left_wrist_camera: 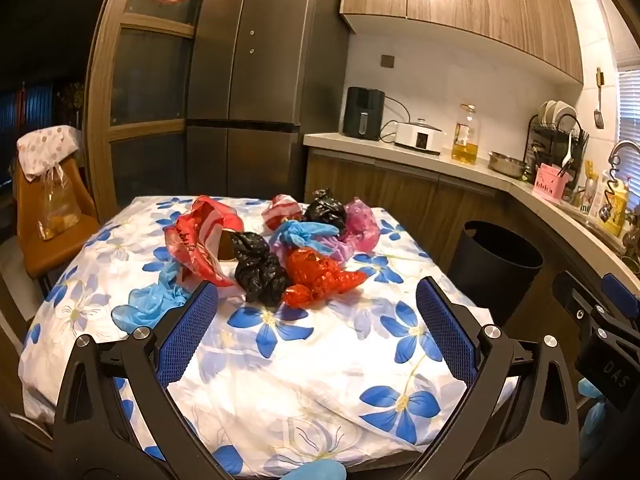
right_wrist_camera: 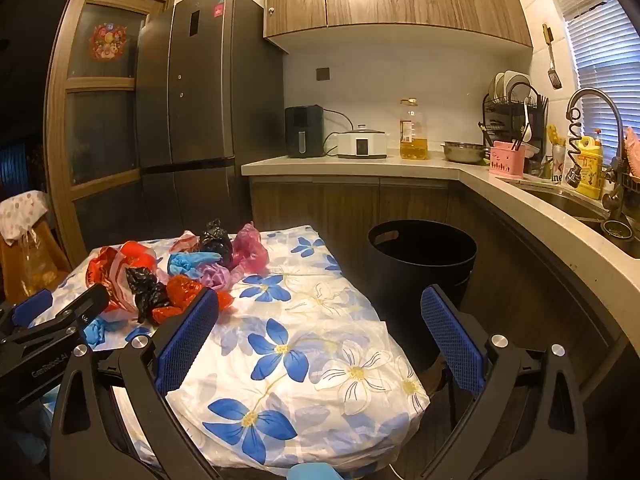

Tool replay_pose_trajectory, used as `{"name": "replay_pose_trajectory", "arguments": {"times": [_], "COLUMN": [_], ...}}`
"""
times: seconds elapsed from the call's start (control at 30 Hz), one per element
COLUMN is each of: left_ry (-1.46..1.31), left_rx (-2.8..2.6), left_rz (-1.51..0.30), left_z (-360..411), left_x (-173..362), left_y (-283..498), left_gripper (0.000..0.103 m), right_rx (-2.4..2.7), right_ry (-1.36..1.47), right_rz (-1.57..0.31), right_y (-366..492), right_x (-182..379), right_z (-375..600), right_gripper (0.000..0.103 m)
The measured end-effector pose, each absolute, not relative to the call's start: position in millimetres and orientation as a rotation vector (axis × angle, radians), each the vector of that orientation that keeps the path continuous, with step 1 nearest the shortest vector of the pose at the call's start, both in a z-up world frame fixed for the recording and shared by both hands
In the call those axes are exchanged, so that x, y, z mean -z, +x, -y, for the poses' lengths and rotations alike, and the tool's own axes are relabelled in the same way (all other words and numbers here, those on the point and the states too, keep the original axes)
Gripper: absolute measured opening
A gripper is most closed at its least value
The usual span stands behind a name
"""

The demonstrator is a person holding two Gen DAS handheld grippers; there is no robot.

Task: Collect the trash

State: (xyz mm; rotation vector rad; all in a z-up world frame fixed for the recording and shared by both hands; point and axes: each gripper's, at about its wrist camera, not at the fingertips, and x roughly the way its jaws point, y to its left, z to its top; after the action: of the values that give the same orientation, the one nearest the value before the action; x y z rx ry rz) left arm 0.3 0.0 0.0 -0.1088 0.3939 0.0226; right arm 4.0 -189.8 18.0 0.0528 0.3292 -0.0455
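I am looking at a pile of crumpled plastic bags [left_wrist_camera: 280, 248] on the bench [left_wrist_camera: 304, 364], which has a white cloth with blue flowers on it. The trash sits at the far part of the bench top. My left tongs [left_wrist_camera: 316, 316] hang over the near part, and the pile is straight ahead of them, a bit beyond the tips. The left tongs are spread wide apart and hold nothing. The closest pieces are the red bag [left_wrist_camera: 320, 276] and the black bag [left_wrist_camera: 258, 268], which touch each other. The red bag is long, and its long way runs across my view from left to right, with a pointy tail to the right. So I think the left tongs would bite it best across its short way. My right tongs [right_wrist_camera: 320, 328] are spread wide apart too and are empty. They hang over the right edge of the bench, and for them the pile is off to the left and farther away. The black trash bin [right_wrist_camera: 424, 264] stands on the floor just beside the bench, on the right, nearer to the right tongs. I think the left tongs are the closer ones to the trash. No bag looks to be in the bin yet, but I cannot see down to its bottom.
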Motion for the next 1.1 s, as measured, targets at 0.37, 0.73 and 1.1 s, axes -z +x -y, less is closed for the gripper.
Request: {"name": "replay_pose_trajectory", "arguments": {"times": [0.37,0.73,1.1], "left_ry": [-0.106,-0.111,-0.114], "left_rx": [-0.025,-0.021,-0.020], "left_rz": [-0.391,-0.388,-0.386], "left_z": [0,0,5], "left_x": [0,0,-2], "left_y": [1,0,4], "left_gripper": [0.098,0.098,0.098], "right_rx": [0.059,0.069,0.073], "right_ry": [0.066,0.067,0.068], "right_rz": [-0.326,-0.324,-0.322], "right_y": [4,4,4], "right_x": [-23,-21,-21], "right_z": [196,195,196], "right_gripper": [0.098,0.098,0.098]}}
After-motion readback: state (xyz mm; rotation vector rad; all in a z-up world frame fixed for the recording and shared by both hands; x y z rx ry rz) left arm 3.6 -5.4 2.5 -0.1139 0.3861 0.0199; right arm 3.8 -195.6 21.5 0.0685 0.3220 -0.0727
